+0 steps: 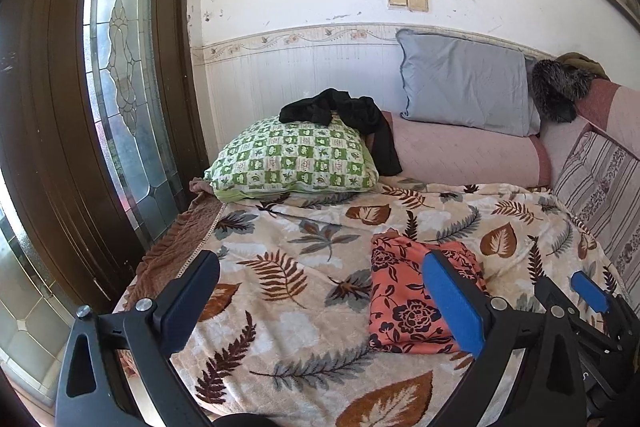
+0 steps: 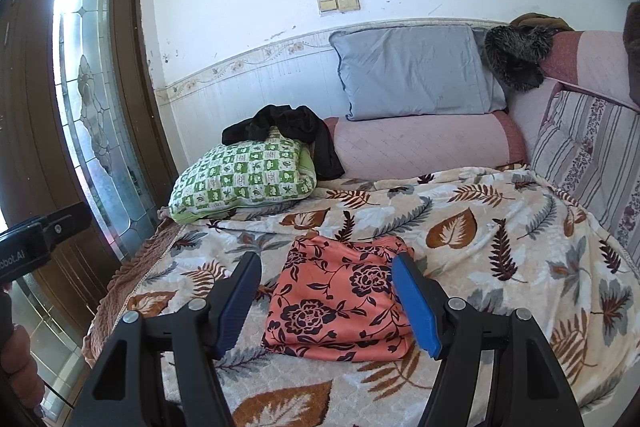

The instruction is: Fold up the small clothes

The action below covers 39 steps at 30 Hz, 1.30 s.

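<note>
Both black two-finger grippers with blue pads, left gripper (image 1: 316, 303) and right gripper (image 2: 326, 301), hang released and empty above the leaf-patterned plush blanket (image 2: 500, 227). One folded coral floral-print garment (image 2: 340, 307) lies on it: soft, light, best pinched at an edge. Possibly another black garment (image 2: 288, 131) drapes over the green-checked pillow (image 2: 244, 179).

A folded garment (image 2: 336, 311) lies on the blanket (image 2: 480, 227) that covers the bed, near its front edge. Behind it to the left a pillow (image 2: 244, 179) lies with trousers (image 2: 296, 131) on top. A bolster (image 2: 424, 143) lies along the wall, and a cushion (image 2: 412, 75) leans above it. The door (image 2: 80, 107) stands left of the bed.
</note>
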{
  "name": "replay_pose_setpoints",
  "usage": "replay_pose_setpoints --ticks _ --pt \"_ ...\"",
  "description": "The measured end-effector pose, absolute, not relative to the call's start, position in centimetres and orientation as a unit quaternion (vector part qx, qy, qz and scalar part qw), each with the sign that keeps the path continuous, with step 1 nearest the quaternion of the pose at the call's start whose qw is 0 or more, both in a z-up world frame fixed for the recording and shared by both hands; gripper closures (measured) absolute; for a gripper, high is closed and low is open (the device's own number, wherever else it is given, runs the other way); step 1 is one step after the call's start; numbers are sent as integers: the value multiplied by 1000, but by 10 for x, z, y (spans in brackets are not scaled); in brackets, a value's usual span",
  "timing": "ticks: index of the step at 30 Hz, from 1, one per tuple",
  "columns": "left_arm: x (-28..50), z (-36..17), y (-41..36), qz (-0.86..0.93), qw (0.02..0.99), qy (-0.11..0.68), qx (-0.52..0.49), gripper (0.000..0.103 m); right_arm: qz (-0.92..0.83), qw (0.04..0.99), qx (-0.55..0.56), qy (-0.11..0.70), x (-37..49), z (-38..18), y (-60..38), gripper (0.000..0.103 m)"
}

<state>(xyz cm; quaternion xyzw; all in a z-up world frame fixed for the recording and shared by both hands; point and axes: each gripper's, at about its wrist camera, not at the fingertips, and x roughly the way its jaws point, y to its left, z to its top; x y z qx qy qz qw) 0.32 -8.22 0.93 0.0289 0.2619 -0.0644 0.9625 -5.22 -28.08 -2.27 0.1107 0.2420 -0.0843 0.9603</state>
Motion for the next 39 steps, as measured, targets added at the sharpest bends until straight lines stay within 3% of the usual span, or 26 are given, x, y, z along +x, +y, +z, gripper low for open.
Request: replay_pose_setpoints --ticks 15,39 --pt "47 0 -120 -84 957 278 21 2 -113 952 128 255 -21 -46 -325 31" --pt "50 6 -111 -97 963 252 15 2 -112 960 79 245 -10 -27 -303 31"
